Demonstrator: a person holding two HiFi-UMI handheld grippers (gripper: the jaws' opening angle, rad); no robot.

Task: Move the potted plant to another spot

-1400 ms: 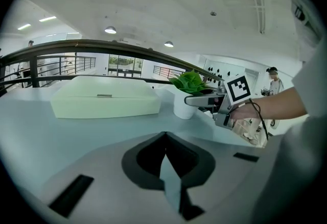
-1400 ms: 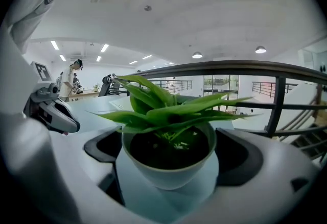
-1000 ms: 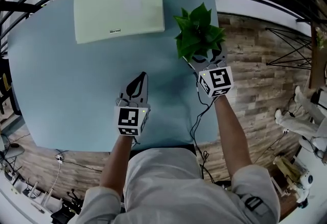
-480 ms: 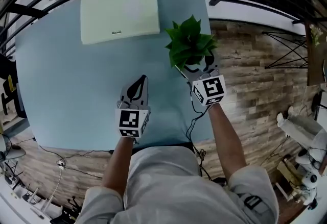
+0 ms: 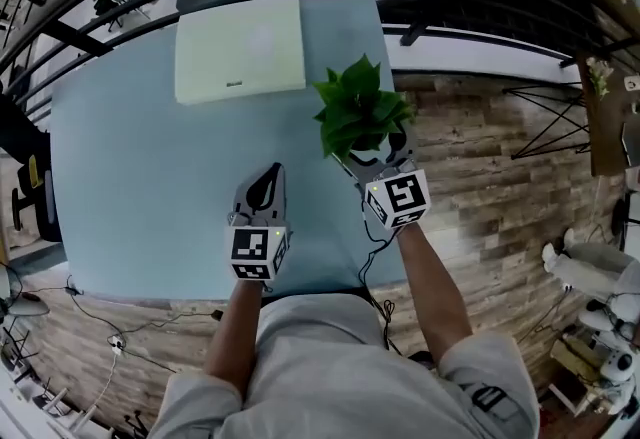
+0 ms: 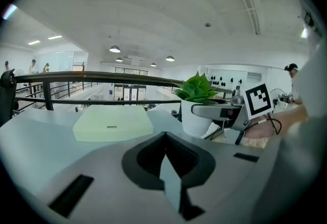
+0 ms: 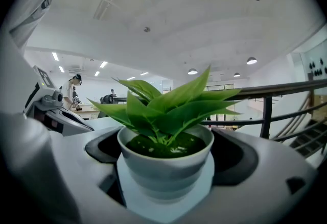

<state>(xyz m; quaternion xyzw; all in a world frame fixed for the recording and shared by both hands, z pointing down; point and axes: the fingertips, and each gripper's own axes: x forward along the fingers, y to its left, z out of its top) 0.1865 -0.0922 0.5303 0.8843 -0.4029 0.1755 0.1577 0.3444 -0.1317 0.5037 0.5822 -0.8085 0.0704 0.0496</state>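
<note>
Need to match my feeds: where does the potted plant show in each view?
Head view: potted plant right of centre, near the table's right edge, in the right gripper.
Left gripper view: right of centre, white pot showing.
Right gripper view: dead centre, between the jaws.
Shared landmark: black railing, in both gripper views.
</note>
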